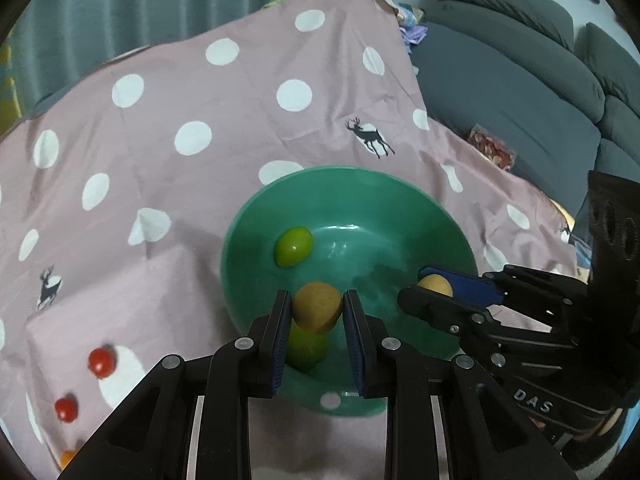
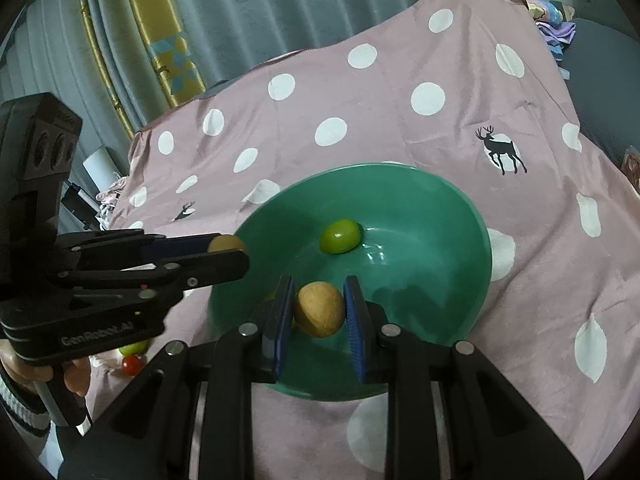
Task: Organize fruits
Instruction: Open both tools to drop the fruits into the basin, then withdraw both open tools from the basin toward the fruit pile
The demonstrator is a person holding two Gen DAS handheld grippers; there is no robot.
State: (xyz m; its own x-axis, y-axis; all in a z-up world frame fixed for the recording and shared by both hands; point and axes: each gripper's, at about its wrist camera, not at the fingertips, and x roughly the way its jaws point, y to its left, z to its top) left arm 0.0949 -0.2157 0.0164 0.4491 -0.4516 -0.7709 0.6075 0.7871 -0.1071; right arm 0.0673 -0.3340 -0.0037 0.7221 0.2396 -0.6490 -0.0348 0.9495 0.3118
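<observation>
A pink cloth (image 1: 160,168) with white dots and dark deer motifs lies under a green bowl (image 1: 384,200). Yellow-green fruit (image 1: 293,246) sits inside; two red tomatoes (image 1: 100,362) lie outside.

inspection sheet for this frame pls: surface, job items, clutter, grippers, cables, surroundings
Surface: pink polka-dot cloth with deer prints, creased.
Job's things: green bowl on the cloth; green fruit lying in it, a second green fruit under the left jaws; two red fruits on the cloth left of the bowl.
Clutter: snack packet at the sofa edge.
Grippers: left hand-held gripper shut on a tan fruit over the bowl; right hand-held gripper shut on another tan fruit over the bowl.
Cables: nothing seen.
Surroundings: grey sofa, grey curtain, yellow patterned drape.
</observation>
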